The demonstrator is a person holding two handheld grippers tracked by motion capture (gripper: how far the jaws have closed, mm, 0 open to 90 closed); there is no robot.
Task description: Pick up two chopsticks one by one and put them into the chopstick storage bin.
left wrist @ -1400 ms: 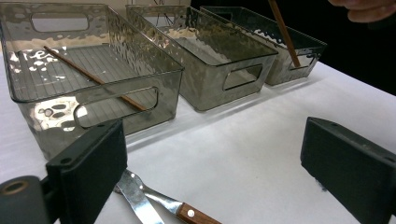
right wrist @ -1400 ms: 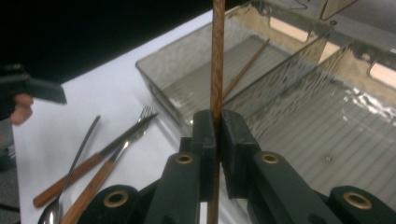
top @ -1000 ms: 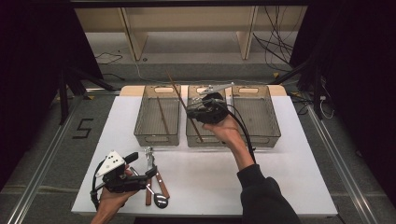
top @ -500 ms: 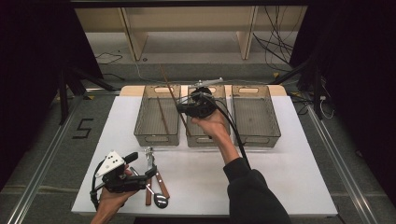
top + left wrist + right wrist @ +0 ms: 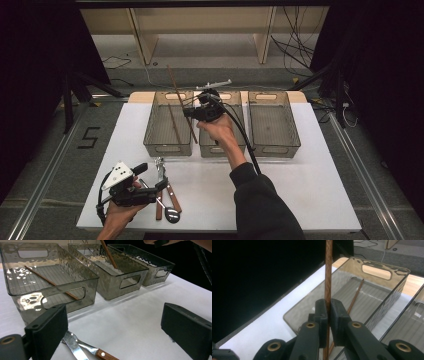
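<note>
I see a white table point(image 5: 300, 190) on a grey floor point(image 5: 395, 165), metal rails point(image 5: 45, 175) along both sides. Pale wooden shelving point(image 5: 200, 30) stands behind, loose black cables point(image 5: 295, 50) on the floor beside it. Dark curtains point(image 5: 30, 75) either side. A "5" point(image 5: 89, 137) marks the floor.

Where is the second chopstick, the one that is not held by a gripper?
In the high view, the loose chopstick lies on the floor of the left bin, lengthwise, just left of the chopstick that the right gripper holds.
</note>
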